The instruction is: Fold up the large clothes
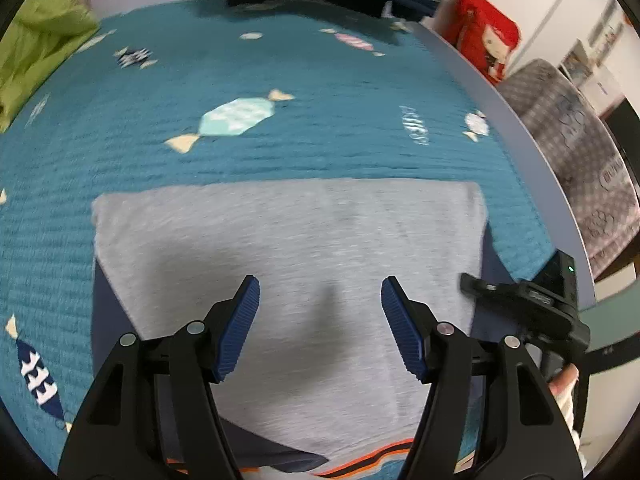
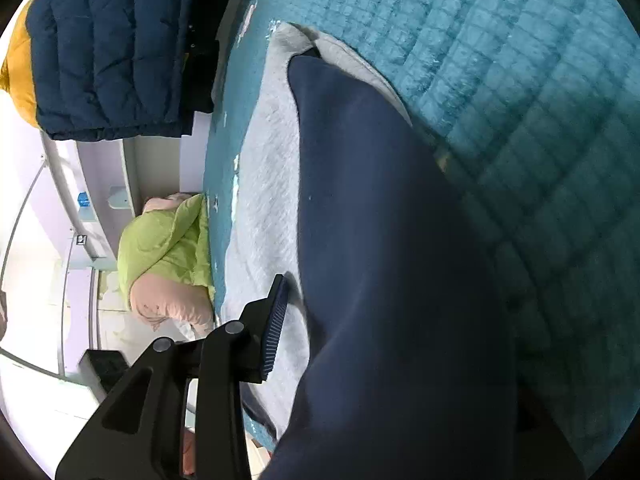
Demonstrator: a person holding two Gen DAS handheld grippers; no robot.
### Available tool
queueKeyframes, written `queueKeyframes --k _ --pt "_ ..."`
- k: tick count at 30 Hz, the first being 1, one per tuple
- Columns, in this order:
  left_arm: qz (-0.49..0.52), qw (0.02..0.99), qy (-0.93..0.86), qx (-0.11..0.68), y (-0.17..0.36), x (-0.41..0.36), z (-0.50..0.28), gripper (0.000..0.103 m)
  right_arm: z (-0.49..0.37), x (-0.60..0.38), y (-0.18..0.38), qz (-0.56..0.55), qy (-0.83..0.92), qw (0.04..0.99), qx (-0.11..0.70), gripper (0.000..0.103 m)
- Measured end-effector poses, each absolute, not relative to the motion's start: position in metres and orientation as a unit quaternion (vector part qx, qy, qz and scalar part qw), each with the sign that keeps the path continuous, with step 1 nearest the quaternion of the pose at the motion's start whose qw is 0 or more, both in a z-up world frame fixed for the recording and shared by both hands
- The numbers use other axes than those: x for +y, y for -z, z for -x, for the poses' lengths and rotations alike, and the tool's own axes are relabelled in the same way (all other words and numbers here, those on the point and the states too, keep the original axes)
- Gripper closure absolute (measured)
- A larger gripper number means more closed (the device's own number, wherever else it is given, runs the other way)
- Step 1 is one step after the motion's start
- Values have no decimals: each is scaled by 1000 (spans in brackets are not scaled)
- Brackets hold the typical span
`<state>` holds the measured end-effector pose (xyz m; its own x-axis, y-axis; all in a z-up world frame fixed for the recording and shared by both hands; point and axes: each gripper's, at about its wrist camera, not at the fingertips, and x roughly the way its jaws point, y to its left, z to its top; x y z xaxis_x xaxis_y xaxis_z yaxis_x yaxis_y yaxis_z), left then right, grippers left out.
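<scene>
A grey garment with navy parts lies folded flat on the teal bedspread. My left gripper hovers open and empty above its middle. My right gripper shows at the garment's right edge in the left wrist view. In the right wrist view the camera is rolled sideways. One blue-padded finger shows beside the grey fabric. A navy sleeve covers the other finger, so I cannot tell whether the right gripper holds it.
A lime green quilt lies at the bed's far left. A navy puffer jacket lies at the head of the bed. The bed's pale side rail runs along the right, with a red bag beyond it.
</scene>
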<state>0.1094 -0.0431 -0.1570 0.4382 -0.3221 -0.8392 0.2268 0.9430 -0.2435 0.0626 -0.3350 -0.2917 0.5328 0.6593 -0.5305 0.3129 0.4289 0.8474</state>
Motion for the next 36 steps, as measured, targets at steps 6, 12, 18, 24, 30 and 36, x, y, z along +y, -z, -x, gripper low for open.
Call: queueKeyframes --k 6,12,18,24,30,36 --pt "27 852 144 502 158 -48 -109 39 -55 -315 263 -435 -62 760 479 85" --pt "36 855 128 502 155 -43 -120 39 -53 -295 237 -342 -9 793 503 85" --pt "24 852 114 510 161 -55 -140 43 -58 -280 245 -295 22 806 513 85" --pt "23 840 93 534 164 -62 -161 43 -71 -259 241 -239 58 810 532 85" --pt "-2 841 68 537 160 -68 -170 43 -82 -241 238 -187 90 811 547 84" --pt "0 829 54 557 164 -75 -189 43 -89 -231 238 -157 102 810 556 84"
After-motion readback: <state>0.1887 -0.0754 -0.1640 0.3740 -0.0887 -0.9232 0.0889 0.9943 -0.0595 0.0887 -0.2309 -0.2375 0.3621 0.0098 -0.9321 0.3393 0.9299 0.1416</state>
